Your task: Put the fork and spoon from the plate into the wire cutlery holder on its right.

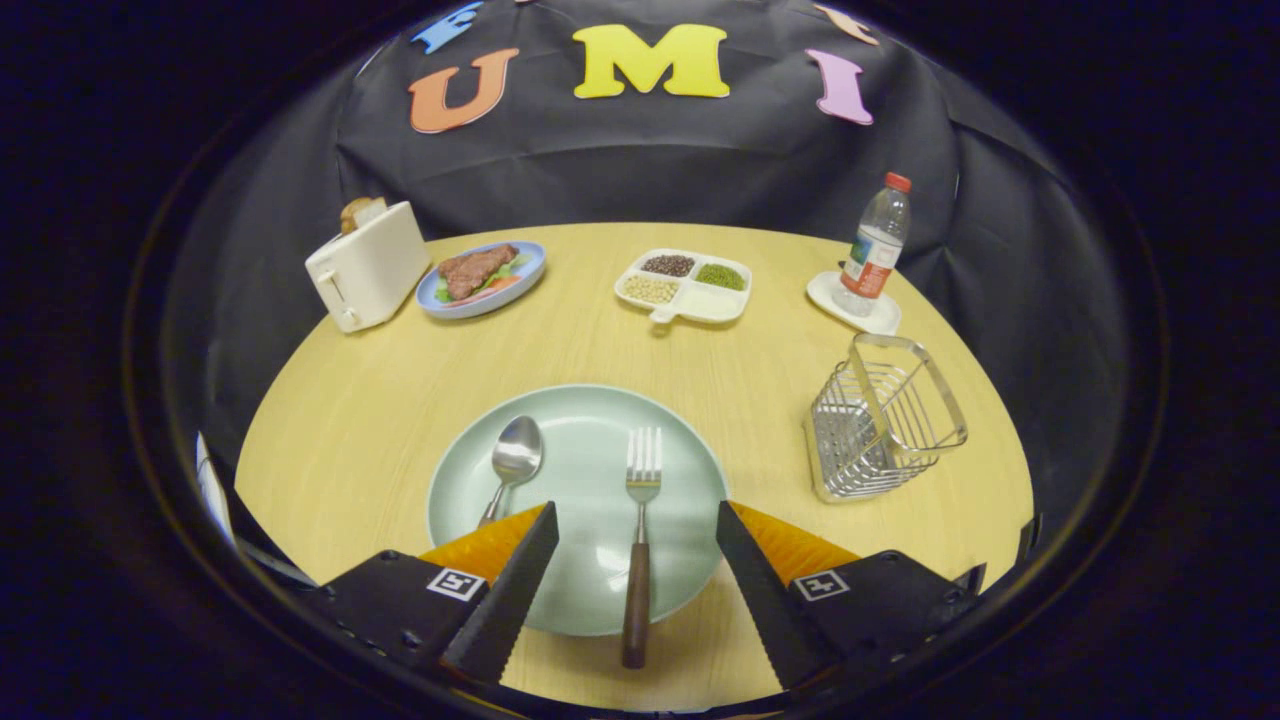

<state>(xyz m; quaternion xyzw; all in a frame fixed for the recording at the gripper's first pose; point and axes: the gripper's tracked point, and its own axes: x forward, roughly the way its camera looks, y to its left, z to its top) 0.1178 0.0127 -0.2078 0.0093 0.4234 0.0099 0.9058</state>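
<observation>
1. The tongs [633,520] hang low over the near rim of the plate [580,500], pointed forward across the round worktop [380,380] and tilted down toward it.
2. Their two fingers [510,590] are spread wide and released, gripping nothing; each tip reaches over the plate's near half.
3. The fork [640,540] lies between the fingers, touched by neither. Its prongs point away toward the middle of the frame, and its dark wooden handle runs back over the plate's near rim onto the worktop.
4. The spoon [512,465] lies on the left part of the plate, bowl up and away; its handle slips out of sight behind the left finger.
5. The wire cutlery holder [880,420] stands on the worktop right of the plate, well apart from it, and appears to lean to the right.
6. Farther back, from upper left to upper right: a toaster [365,268], a blue plate of food [485,278] just beside it, a divided dish of beans [685,285], and a water bottle [875,245] on a white coaster [855,305].
</observation>
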